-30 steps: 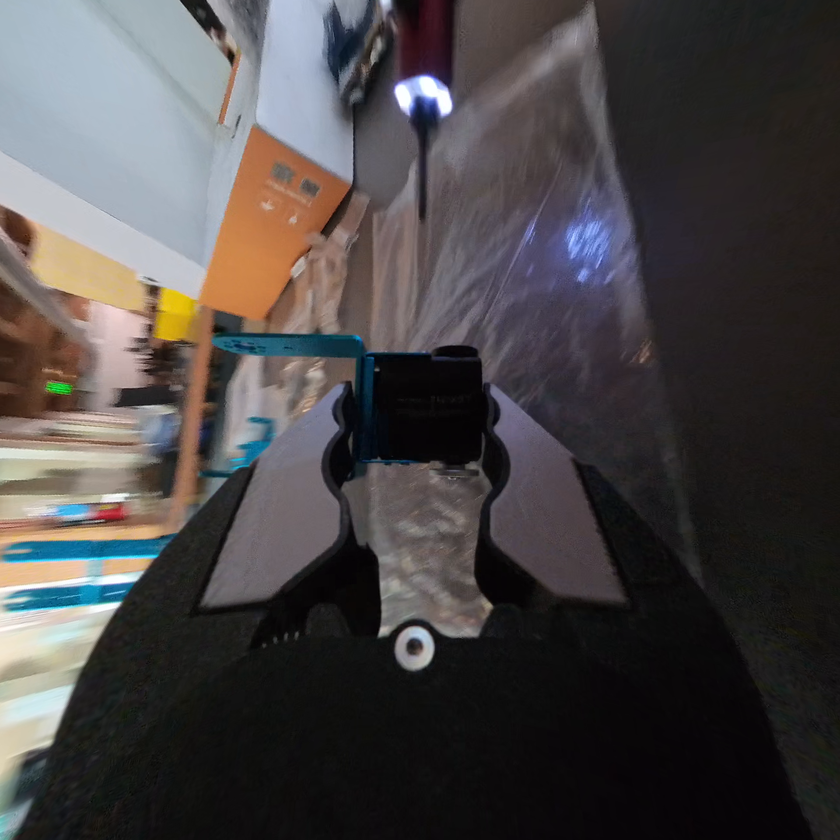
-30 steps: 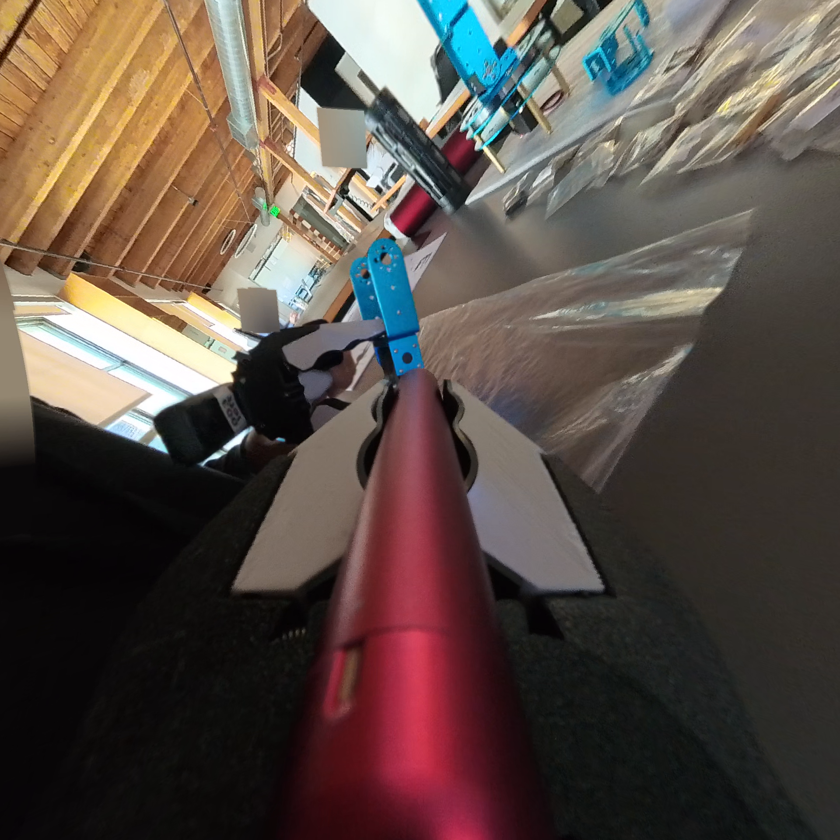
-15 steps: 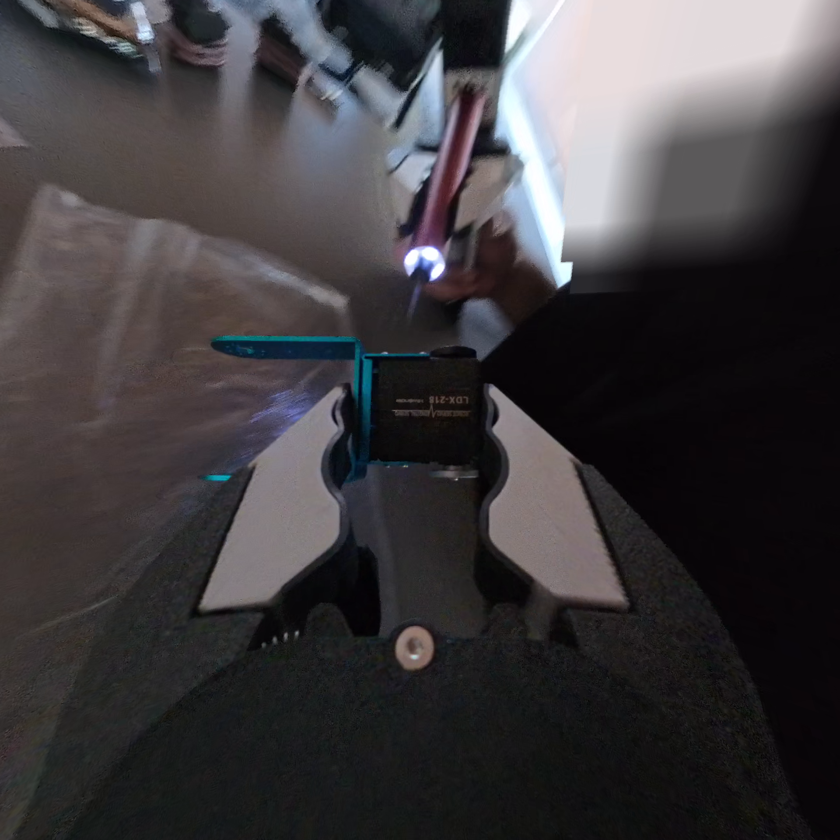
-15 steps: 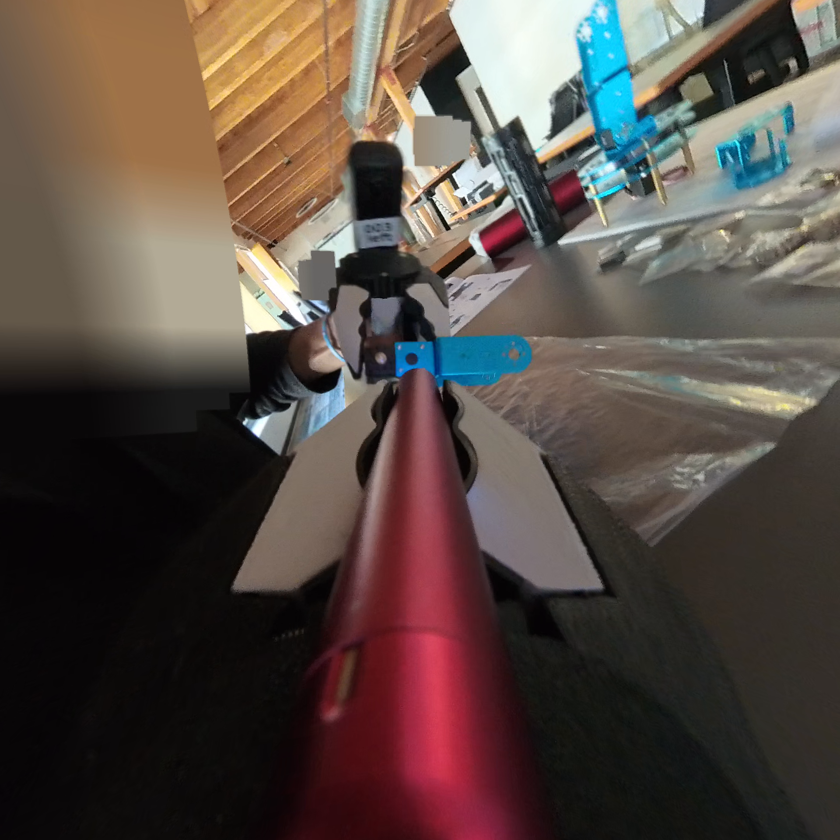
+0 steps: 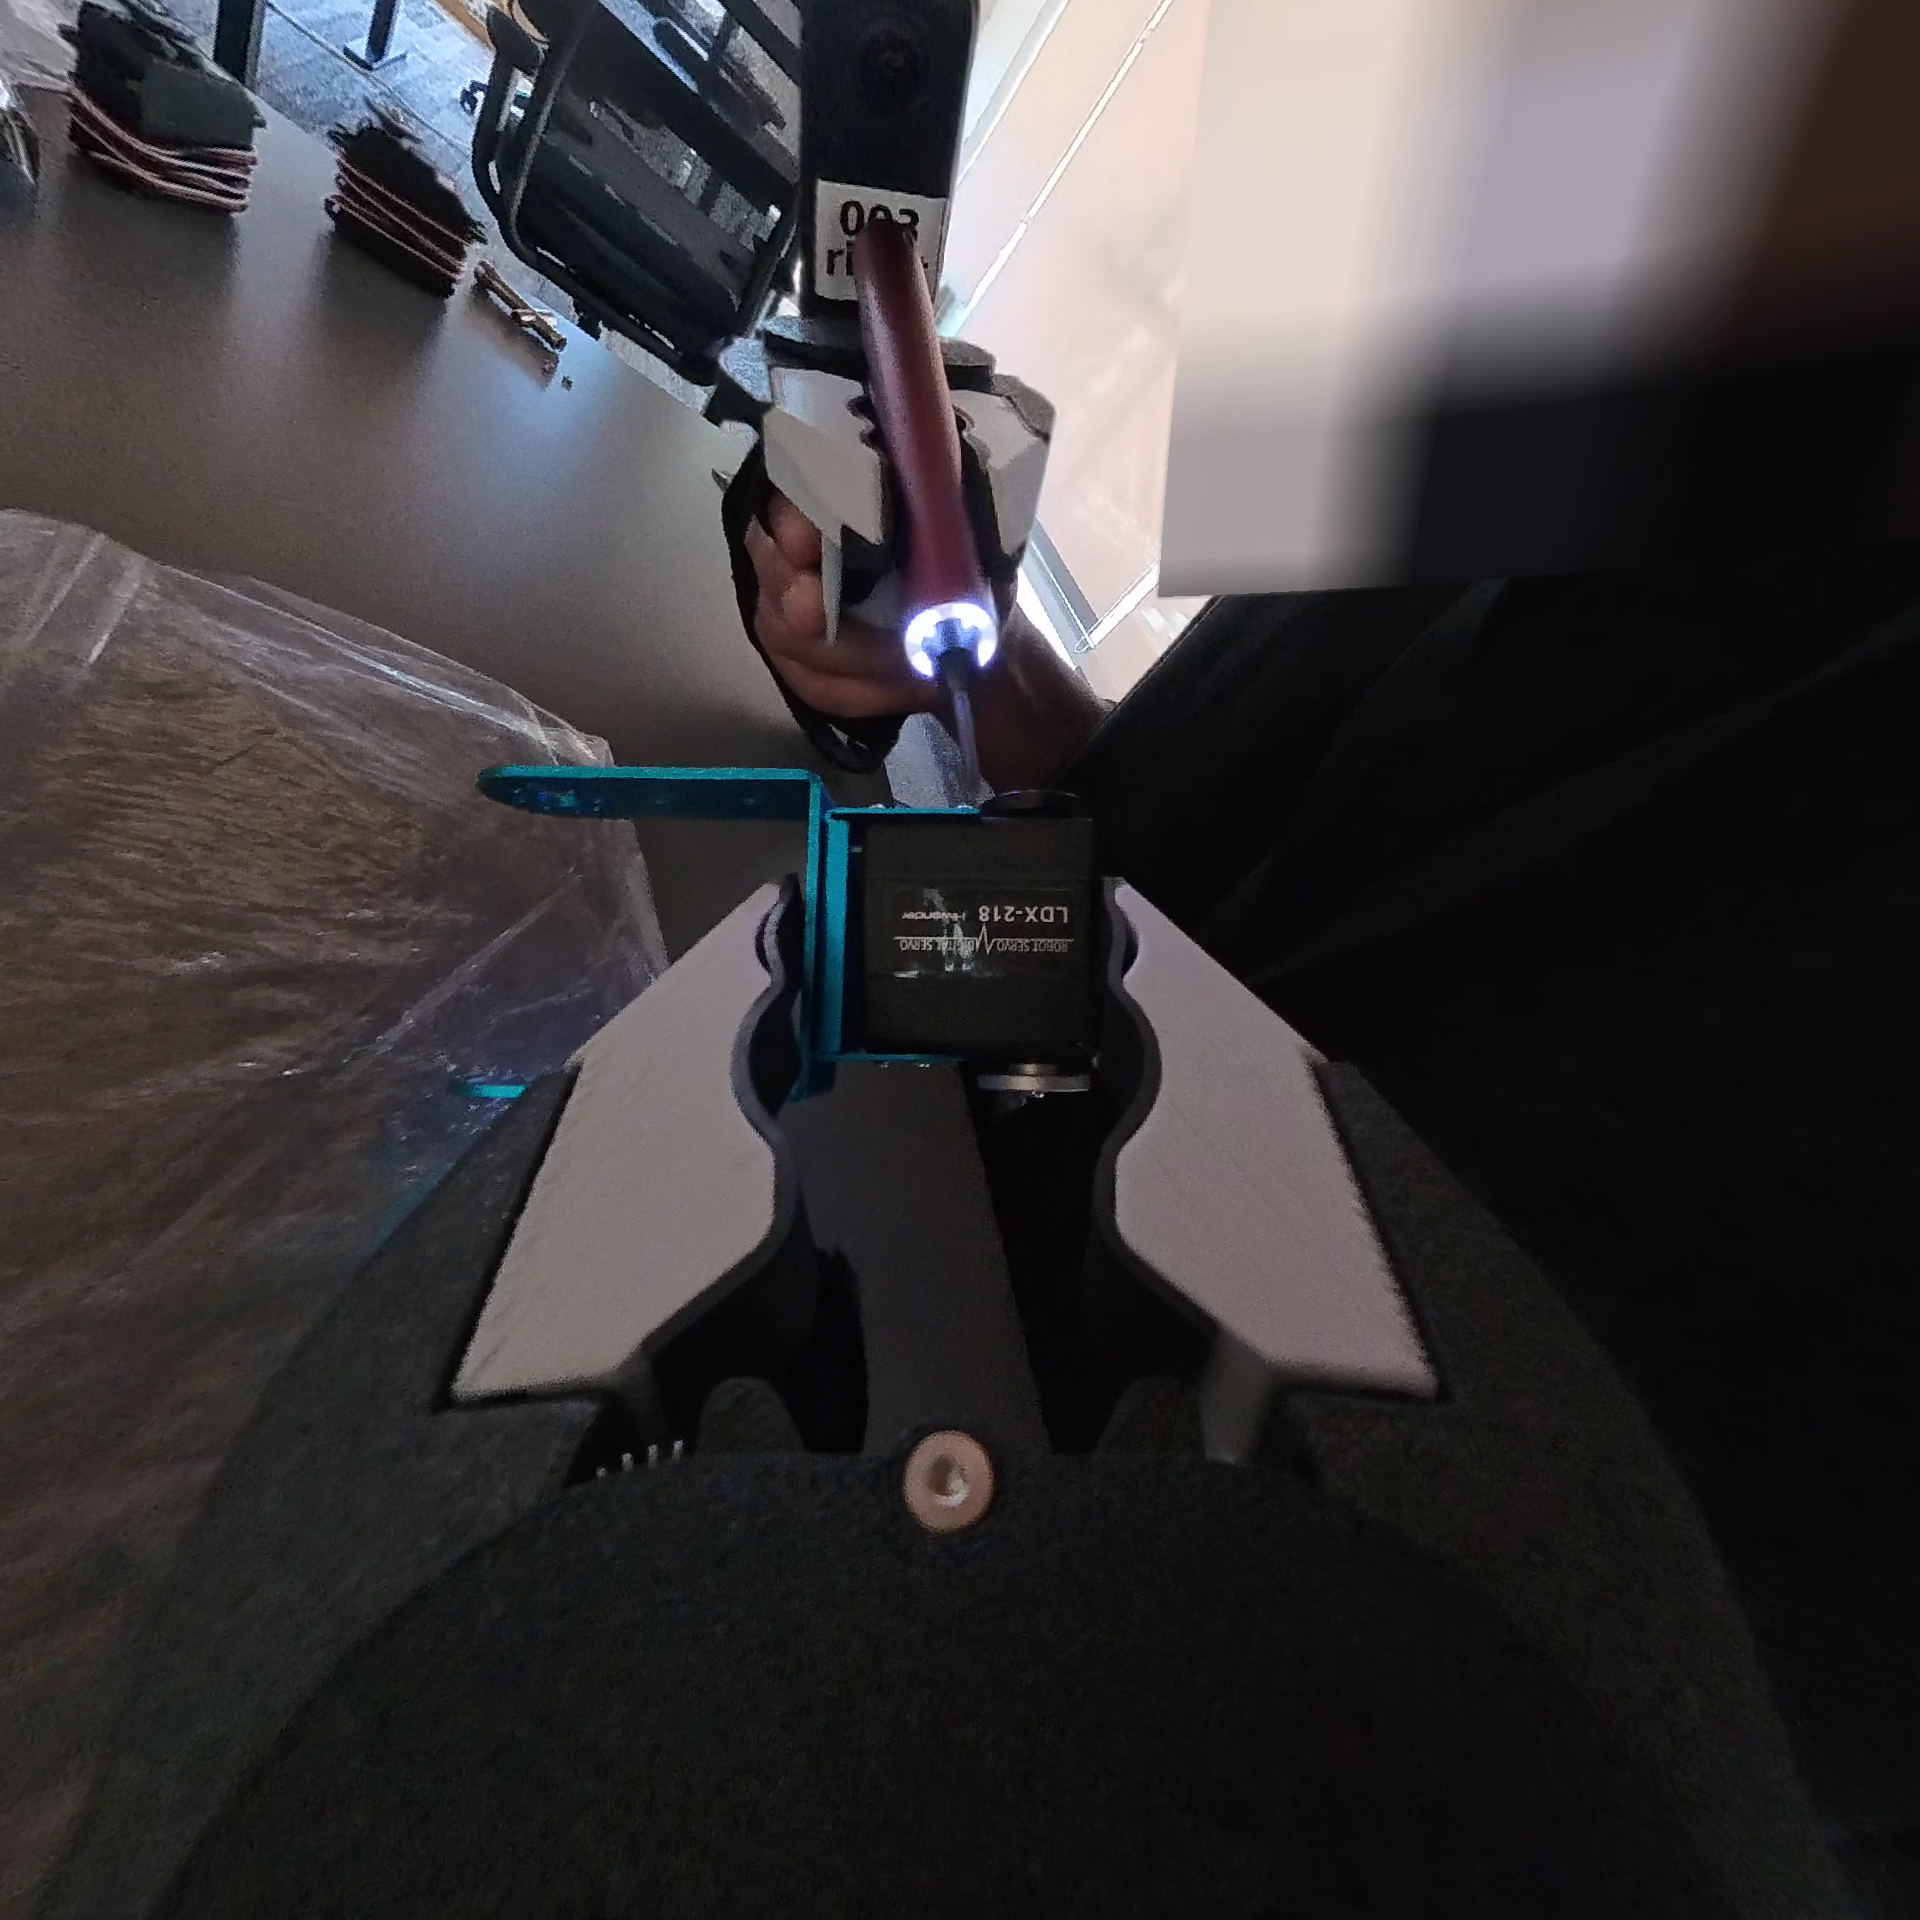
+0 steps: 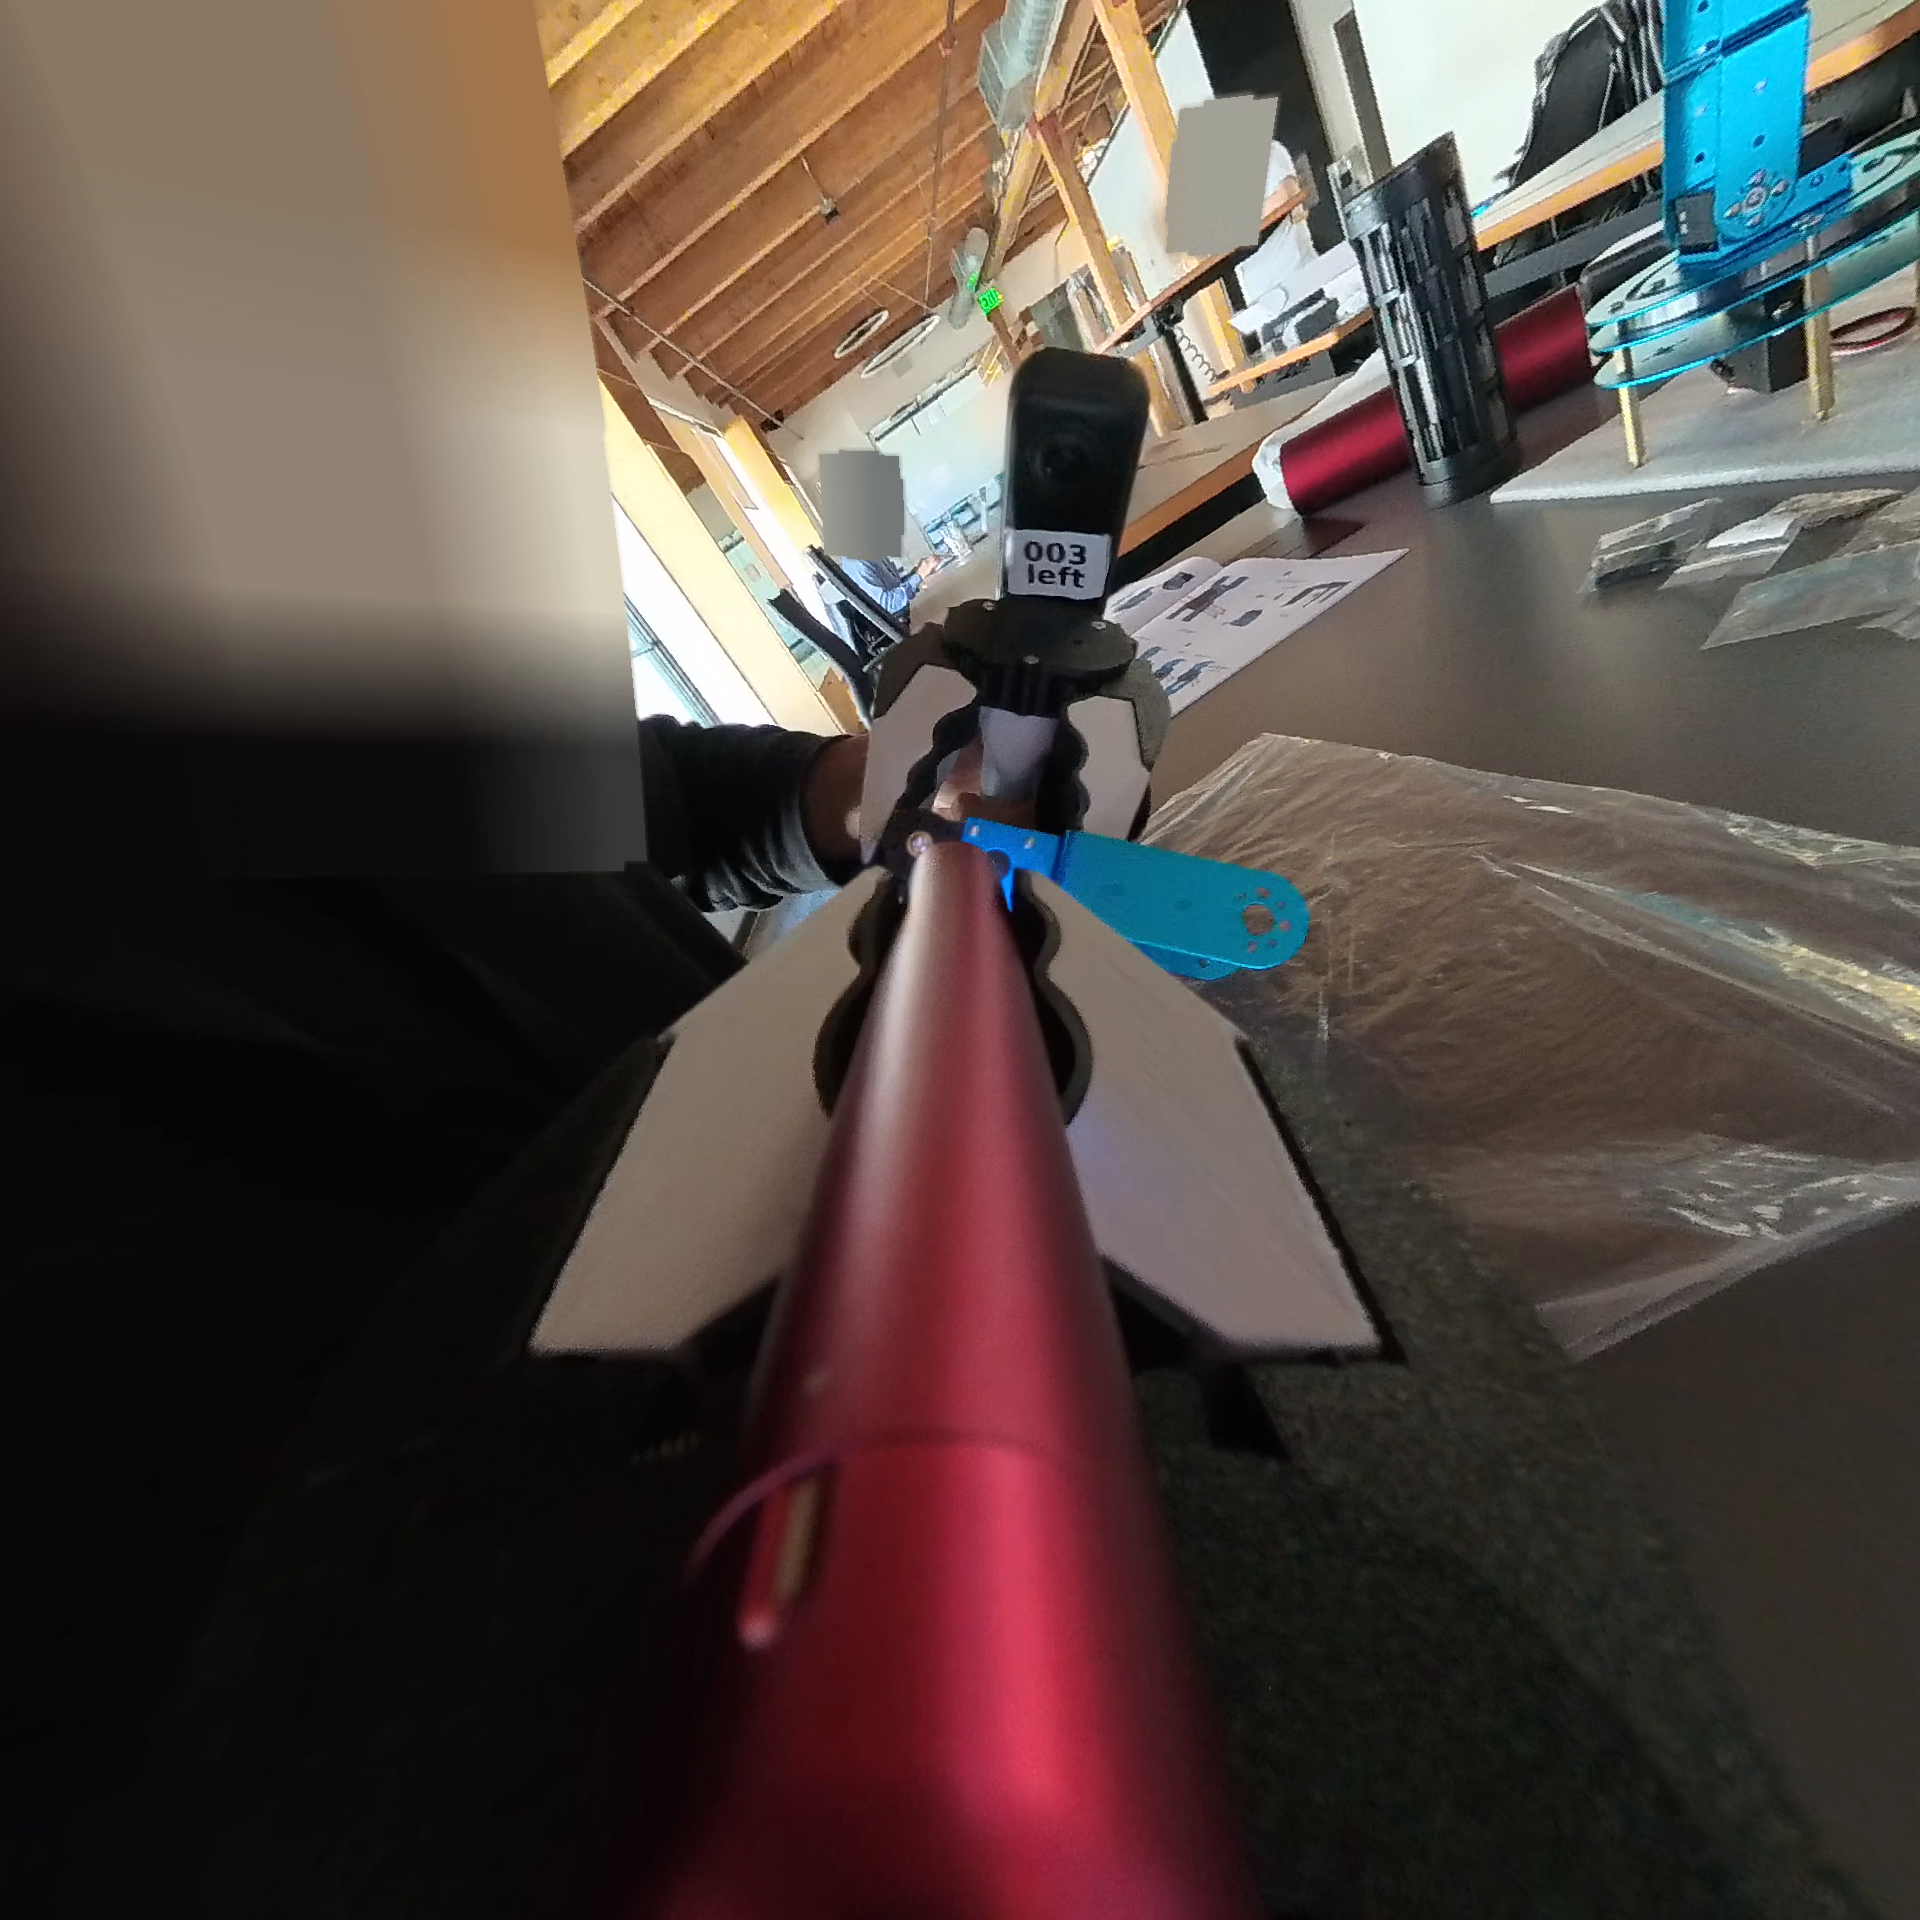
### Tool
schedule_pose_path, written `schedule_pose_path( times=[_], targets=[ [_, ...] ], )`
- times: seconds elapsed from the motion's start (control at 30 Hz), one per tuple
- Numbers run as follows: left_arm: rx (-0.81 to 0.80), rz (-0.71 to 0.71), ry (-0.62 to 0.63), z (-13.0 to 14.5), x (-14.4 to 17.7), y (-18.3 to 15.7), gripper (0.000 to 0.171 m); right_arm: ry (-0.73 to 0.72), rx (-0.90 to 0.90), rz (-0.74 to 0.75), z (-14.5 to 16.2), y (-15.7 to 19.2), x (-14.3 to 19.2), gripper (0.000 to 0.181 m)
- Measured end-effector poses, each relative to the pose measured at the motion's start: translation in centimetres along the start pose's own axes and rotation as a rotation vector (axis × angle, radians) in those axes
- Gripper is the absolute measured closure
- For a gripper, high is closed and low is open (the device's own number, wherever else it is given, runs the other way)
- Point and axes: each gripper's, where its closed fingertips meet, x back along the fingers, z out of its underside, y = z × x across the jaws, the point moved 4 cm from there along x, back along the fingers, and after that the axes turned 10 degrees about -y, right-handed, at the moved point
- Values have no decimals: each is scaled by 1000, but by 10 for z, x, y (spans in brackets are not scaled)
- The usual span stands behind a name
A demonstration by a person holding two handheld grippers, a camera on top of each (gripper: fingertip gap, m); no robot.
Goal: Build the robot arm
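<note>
My left gripper (image 5: 951, 935) is shut on a black servo block (image 5: 977, 930) with a blue metal bracket (image 5: 665, 798) fixed to its left side. My right gripper (image 6: 951, 935) is shut on a red electric screwdriver (image 6: 914, 1299). In the left wrist view the screwdriver (image 5: 909, 405) points down at the servo, its tip light on, its thin bit (image 5: 966, 717) reaching the servo's top edge. In the right wrist view the left gripper (image 6: 1013, 769) faces me, and the blue bracket (image 6: 1174, 904) sticks out to the right. The contact point is hidden behind the screwdriver body.
A clear plastic bag (image 6: 1558, 997) lies on the dark table (image 6: 1558, 582), to the right. Small part bags (image 6: 1766, 582), a printed sheet (image 6: 1247, 603), a black cylinder (image 6: 1434, 322) and a blue robot assembly (image 6: 1745, 177) stand at the back. Stacked dark parts (image 5: 156, 114) sit far left.
Both grippers swung round to face each other. The servo and bracket turned so the bracket lies level, and the screwdriver tip came close to the servo's top.
</note>
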Motion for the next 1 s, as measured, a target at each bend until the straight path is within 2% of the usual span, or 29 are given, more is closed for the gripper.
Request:
schedule_pose_path(
  times=[1.0],
  targets=[
    [-37, 3, 53, -1, 1, 4, 118, 59, 24, 21, 6, -4, -1, 159]
  ],
)
